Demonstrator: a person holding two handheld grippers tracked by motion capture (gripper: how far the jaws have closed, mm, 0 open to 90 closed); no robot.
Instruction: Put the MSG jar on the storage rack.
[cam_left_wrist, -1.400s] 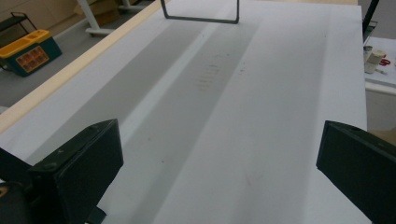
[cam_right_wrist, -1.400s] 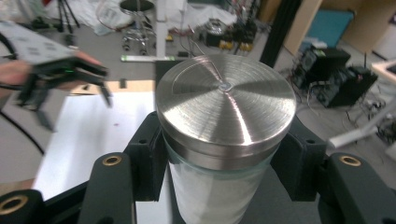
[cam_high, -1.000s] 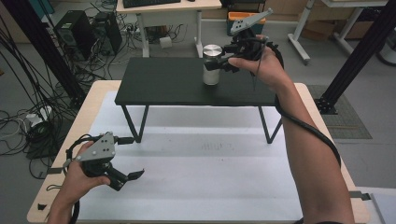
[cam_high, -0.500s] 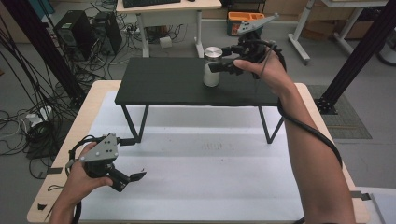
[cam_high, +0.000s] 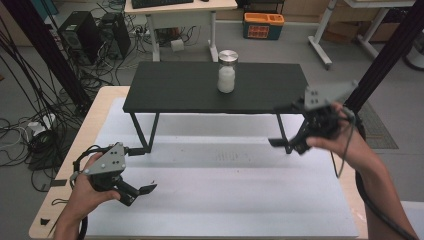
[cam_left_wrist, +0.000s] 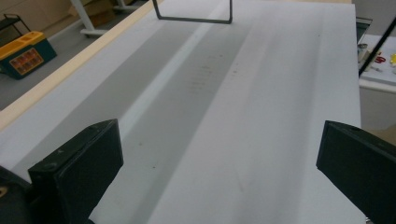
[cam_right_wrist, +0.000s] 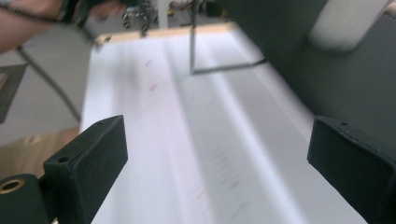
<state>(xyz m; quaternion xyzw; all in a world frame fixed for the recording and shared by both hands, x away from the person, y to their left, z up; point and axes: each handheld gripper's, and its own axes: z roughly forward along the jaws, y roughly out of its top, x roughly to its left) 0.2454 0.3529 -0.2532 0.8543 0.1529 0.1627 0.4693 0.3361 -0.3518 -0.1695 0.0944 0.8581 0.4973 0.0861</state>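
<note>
A glass jar (cam_high: 227, 72) with a silver lid and white contents stands upright on the low black table (cam_high: 180, 90), right of its middle. My right gripper (cam_high: 276, 125) hovers open at the black table's front right corner, well away from the jar, with nothing between its jaws. In the right gripper view the jar (cam_right_wrist: 343, 25) is a blur at the top right beyond the wide-open right gripper (cam_right_wrist: 219, 154). My left gripper (cam_high: 145, 171) is open and empty over the white mat (cam_high: 225, 190) at the front left. In its own view the left gripper (cam_left_wrist: 219, 154) faces bare mat.
The black table's thin metal legs (cam_high: 151, 131) stand on the mat. A wooden edge (cam_high: 82, 135) borders the mat on the left. On the floor behind are computer towers (cam_high: 85, 30), cables and an orange-and-blue toolbox (cam_high: 263, 25). Dark frame posts (cam_high: 387, 55) rise at the right.
My right gripper let go of the jar and drew back and down to the black table's front right corner. The jar stays standing on the table. The left gripper barely moved.
</note>
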